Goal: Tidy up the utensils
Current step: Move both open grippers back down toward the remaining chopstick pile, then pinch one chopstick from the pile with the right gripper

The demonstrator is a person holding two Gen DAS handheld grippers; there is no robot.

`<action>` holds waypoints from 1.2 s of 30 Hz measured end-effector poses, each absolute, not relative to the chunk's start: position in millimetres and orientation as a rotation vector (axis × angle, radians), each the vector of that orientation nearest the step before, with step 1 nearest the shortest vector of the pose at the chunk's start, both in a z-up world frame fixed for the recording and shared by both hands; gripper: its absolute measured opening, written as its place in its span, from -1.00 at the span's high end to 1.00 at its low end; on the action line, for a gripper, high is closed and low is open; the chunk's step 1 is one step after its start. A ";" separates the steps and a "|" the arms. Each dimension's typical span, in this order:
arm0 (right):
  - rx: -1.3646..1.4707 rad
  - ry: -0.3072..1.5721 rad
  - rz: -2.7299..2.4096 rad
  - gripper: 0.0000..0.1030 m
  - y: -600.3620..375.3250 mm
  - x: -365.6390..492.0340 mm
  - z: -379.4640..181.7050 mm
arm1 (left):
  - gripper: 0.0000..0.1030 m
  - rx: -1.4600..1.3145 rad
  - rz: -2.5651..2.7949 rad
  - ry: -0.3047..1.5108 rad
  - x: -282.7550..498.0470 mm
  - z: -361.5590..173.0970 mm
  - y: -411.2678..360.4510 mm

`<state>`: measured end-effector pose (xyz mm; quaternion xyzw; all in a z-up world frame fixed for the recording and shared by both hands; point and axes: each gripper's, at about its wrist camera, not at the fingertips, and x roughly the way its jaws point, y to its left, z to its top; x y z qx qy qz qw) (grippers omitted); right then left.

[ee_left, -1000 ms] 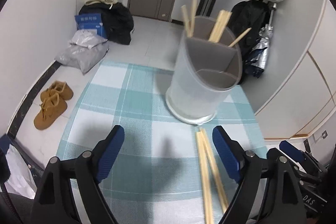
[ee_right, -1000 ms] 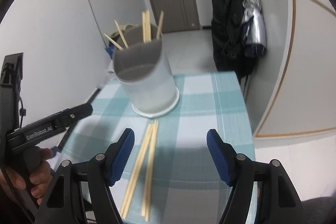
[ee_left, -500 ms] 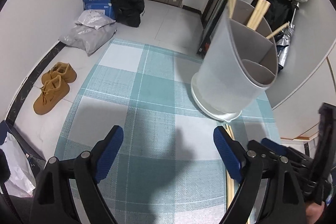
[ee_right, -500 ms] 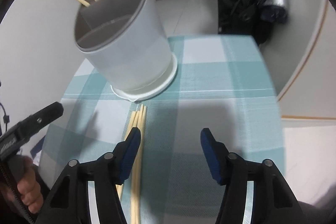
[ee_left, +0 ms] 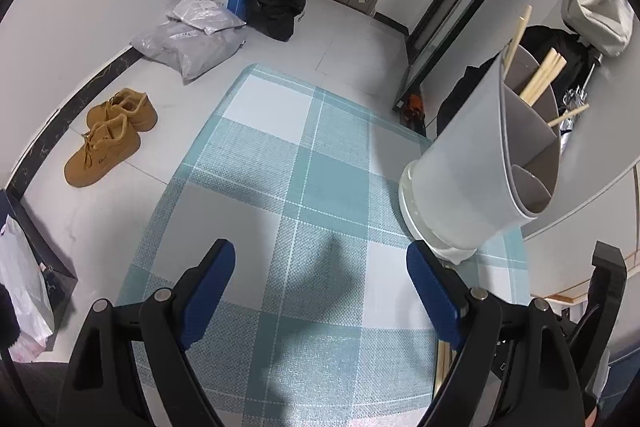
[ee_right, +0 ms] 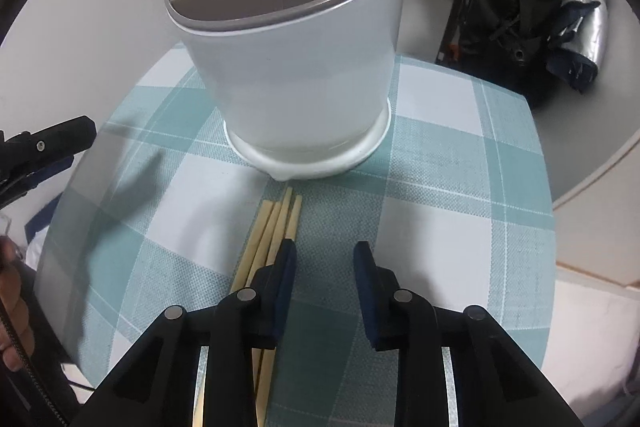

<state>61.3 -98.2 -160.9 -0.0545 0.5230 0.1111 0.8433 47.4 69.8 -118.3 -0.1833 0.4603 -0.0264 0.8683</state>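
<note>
The right gripper (ee_right: 324, 263) has been brought down close over the table, and its jaws have just been narrowed sharply; between the pads only checked tablecloth (ee_right: 440, 211) is seen, nothing gripped. The loose chopsticks (ee_right: 276, 227) lie just left of its left pad, their far tips near the foot of the utensil holder (ee_right: 304, 83). A pickup looks to be lined up, though slightly off to the right. The left gripper (ee_left: 320, 287) is held wide and empty over bare cloth, the holder to its right. The chopsticks' near ends are hidden under the right gripper's frame, so whether the left pad touches them cannot be told.
</note>
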 end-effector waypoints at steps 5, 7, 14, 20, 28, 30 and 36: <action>-0.092 1.132 0.259 0.54 -96.4 63.9 -159.4 | -0.64 -0.402 -0.053 0.946 45.1 -111.9 72.5; -0.097 1.136 0.275 0.54 -93.9 59.8 -159.4 | -0.64 -0.402 -0.051 0.942 46.2 -110.9 73.8; -0.148 1.156 0.265 0.55 -87.9 55.6 -157.4 | -0.64 -0.430 -0.049 0.954 48.0 -112.8 79.8; -0.218 1.194 0.248 0.56 -74.8 55.7 -160.1 | -0.64 -0.430 -0.026 0.950 49.2 -110.0 87.2; -0.210 1.186 0.281 0.88 -68.4 77.5 -159.7 | -0.64 -0.480 0.035 0.959 50.8 -116.8 104.4; -0.207 1.185 0.299 0.91 -67.7 80.3 -160.4 | -0.64 -0.459 0.034 0.965 50.2 -117.6 100.4; -0.134 1.173 0.315 0.92 -87.8 71.6 -151.6 | -0.64 -0.356 -0.030 0.975 45.2 -115.2 78.5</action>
